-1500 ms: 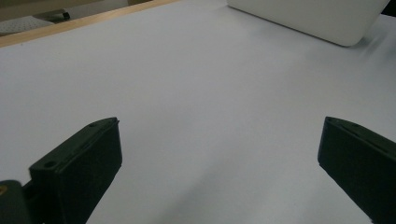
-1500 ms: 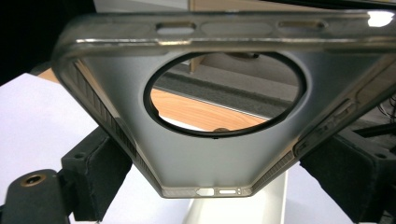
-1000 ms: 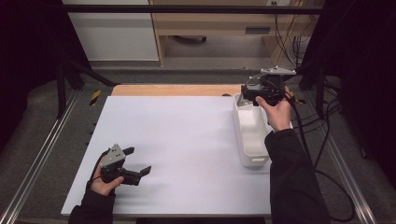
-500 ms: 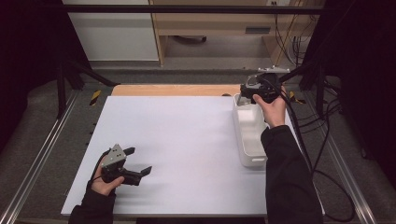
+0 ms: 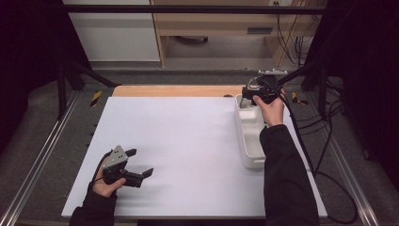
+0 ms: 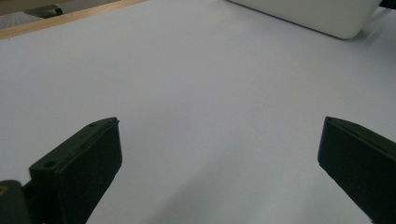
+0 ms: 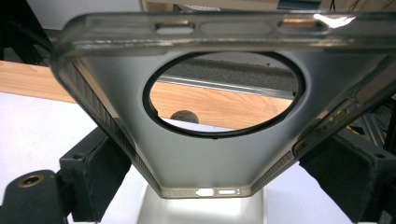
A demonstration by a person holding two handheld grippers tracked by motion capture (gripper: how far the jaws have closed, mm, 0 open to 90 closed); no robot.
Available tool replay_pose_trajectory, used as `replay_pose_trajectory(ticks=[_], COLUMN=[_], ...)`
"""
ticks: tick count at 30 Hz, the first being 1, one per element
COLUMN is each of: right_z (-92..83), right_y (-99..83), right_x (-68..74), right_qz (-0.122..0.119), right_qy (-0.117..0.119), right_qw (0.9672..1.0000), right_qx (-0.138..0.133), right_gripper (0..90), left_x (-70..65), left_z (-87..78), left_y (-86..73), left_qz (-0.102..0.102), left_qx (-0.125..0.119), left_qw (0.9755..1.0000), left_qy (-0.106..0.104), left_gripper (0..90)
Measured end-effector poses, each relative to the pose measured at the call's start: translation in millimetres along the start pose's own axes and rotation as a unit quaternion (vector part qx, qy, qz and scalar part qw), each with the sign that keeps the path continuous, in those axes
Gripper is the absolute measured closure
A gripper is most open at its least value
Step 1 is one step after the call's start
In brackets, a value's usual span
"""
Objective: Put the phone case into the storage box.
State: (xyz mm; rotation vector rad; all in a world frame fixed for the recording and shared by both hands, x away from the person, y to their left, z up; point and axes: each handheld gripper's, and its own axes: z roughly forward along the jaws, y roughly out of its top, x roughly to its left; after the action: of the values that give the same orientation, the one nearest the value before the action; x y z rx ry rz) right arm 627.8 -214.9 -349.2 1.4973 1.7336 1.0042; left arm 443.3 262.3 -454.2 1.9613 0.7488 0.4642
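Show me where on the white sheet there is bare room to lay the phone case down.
The white sheet is bare from its wooden far edge to the near edge, between the left gripper and the white tray. It is crowded on the right, where the right gripper holds the phone case above the tray.

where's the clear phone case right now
The translucent grey phone case is clamped between the right gripper fingers, over the far end of the white plastic bin at the table's right.

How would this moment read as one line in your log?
right gripper: shut on phone case, above white bin | left gripper: open, empty
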Motion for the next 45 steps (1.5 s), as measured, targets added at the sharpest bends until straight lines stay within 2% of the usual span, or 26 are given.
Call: replay_pose_trajectory(ticks=[7,25,45], right_z=[13.4,42.1,60.6], right_y=[-5.9,-15.8,-21.9], right_x=[-3.3,6.8,10.1], right_qz=[0.010,-0.003,-0.001], right_qy=[-0.006,-0.013,-0.024], right_qw=[0.9999,0.9992,0.9981], right_qx=[0.012,0.039,0.057], right_gripper=[11.4,11.4,11.4], left_x=[0.6,0.3,-0.2], left_z=[1.1,3.7,5.2], left_y=[-0.8,-1.7,-2.3], left_qz=[0.000,0.002,0.004], left_qx=[0.003,0.008,0.012], left_qw=[1.0000,1.0000,0.9999], left_qy=[-0.002,-0.003,-0.007], left_gripper=[0.0,0.0,0.0])
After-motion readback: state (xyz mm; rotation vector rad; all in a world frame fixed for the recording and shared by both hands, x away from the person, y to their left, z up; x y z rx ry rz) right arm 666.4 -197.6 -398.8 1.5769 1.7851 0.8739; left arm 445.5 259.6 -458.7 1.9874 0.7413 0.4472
